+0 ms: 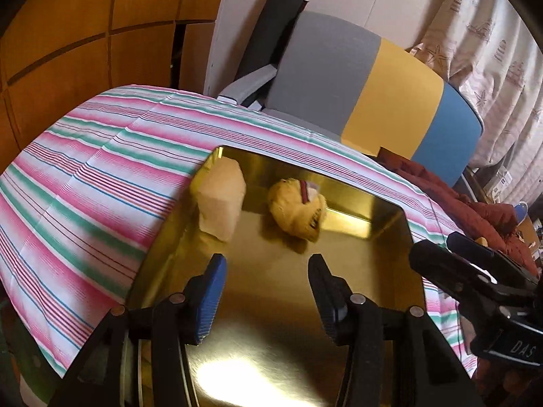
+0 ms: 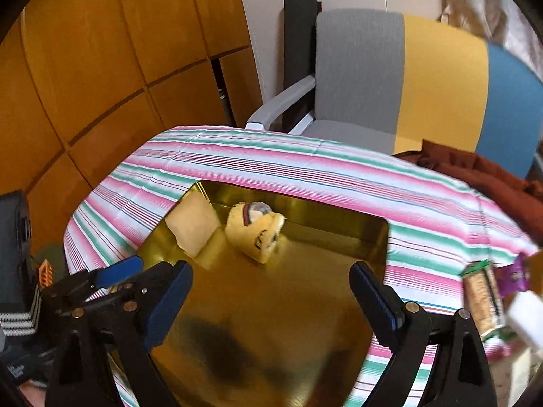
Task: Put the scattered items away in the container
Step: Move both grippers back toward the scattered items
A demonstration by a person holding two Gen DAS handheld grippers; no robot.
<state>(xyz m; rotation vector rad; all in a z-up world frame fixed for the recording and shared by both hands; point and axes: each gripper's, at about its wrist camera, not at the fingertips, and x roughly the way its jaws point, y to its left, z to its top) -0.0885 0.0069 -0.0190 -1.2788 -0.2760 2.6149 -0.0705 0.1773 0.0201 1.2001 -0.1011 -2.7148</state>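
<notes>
A shiny gold tray [image 1: 370, 203] [image 2: 339, 213] lies on the striped tablecloth. In its far left corner sit a pale beige packet [image 1: 222, 200] [image 2: 193, 227] and a yellow plush toy [image 1: 298, 208] [image 2: 254, 234]. My left gripper [image 1: 266, 271] is open and empty above the near part of the tray. My right gripper [image 2: 271, 281] is open and empty above the tray too; it also shows at the right edge of the left wrist view [image 1: 475, 271]. A snack bar in a green-edged wrapper [image 2: 482, 302] and a purple packet [image 2: 517, 276] lie on the cloth to the right of the tray.
The striped tablecloth [image 1: 85, 169] [image 2: 305, 166] covers the table. A grey, yellow and blue chair [image 1: 373, 91] [image 2: 424, 81] stands behind it, with a dark red garment [image 1: 475, 203] at its right. Wooden panels [image 1: 68, 34] line the left wall.
</notes>
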